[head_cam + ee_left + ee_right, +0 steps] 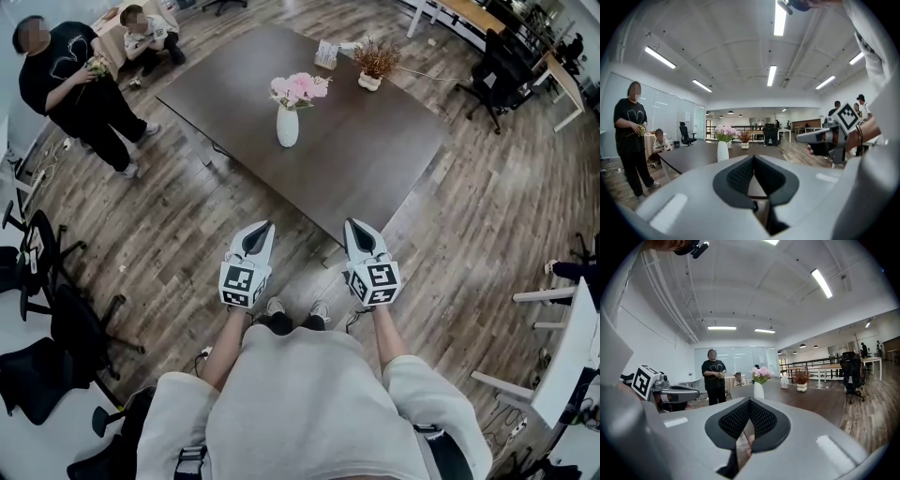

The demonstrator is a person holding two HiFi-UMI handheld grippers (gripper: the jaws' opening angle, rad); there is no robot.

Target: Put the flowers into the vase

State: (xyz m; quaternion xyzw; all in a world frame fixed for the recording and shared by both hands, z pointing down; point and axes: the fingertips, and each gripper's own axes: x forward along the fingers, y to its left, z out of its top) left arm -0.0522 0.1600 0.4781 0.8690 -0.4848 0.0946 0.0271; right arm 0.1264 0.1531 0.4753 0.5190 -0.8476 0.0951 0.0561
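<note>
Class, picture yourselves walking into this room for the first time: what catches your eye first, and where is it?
The white vase of pink flowers stands out first, near the middle of the dark table. Closer in, the left gripper and right gripper point toward it, both shut and empty. A person in black stands on the floor off the table's left corner.

You hold the left hand-held gripper (258, 236) and right hand-held gripper (361, 234) side by side before you, forearms bare, both pointing forward near level, jaws closed and empty.
</note>
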